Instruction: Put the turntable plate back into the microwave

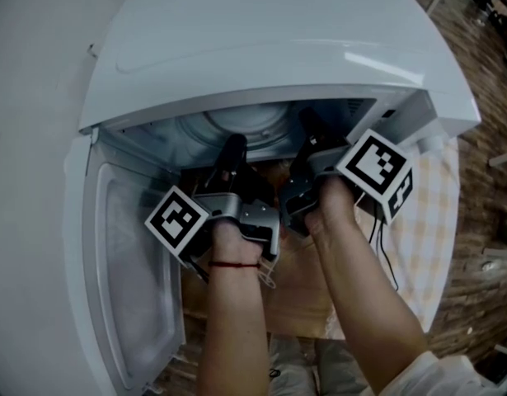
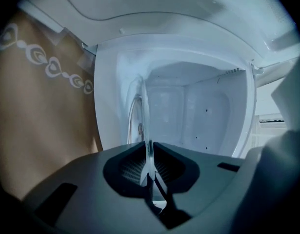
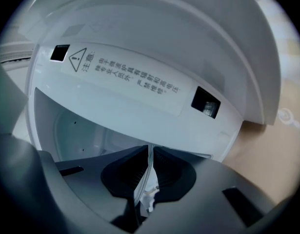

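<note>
Clear glass turntable plate (image 1: 246, 124), round and thin-rimmed, lies within the cavity of the white microwave (image 1: 261, 40), near its open front. Left hand-held gripper (image 2: 150, 155) and right hand-held gripper (image 3: 150, 155) each clamp the plate's rim. Door (image 1: 125, 279) stands open at the left.

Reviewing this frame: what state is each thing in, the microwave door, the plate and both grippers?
White microwave door: swung open.
Clear glass turntable plate: held by its rim at the cavity mouth.
Left gripper: shut on the plate's rim.
Right gripper: shut on the plate's rim.
</note>
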`<state>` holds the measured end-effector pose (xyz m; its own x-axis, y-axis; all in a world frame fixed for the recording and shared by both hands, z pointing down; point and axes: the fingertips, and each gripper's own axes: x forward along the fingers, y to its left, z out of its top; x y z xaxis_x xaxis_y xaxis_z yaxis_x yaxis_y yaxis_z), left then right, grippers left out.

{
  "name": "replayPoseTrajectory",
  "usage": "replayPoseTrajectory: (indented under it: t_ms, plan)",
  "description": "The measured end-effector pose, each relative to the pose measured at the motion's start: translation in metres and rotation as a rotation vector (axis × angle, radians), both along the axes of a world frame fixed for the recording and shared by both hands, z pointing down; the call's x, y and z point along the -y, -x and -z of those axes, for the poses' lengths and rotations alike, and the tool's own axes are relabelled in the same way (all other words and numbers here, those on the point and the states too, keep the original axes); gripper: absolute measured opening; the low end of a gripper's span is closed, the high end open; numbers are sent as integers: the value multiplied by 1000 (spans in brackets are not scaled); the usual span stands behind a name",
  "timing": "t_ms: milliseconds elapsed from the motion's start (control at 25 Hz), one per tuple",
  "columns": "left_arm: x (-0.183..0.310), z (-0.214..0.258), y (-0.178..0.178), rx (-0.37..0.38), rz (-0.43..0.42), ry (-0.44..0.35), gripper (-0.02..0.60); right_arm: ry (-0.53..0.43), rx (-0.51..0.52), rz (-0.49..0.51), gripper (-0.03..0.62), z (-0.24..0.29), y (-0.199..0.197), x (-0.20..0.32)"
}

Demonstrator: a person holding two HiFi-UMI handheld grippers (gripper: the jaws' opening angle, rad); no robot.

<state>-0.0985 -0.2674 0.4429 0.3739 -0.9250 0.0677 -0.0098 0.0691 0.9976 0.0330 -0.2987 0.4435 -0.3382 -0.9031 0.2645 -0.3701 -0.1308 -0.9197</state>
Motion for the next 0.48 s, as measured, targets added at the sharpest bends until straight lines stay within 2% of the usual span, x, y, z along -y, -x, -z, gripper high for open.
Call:
replayPoseTrajectory:
  t_ms: [240, 480]
  plan:
    - [-1, -4, -10, 102, -135, 69, 55, 30, 2, -48, 48, -3, -6, 6]
    - [-2, -9, -10, 74, -142, 177, 46, 61, -47, -57, 49, -4, -6, 4]
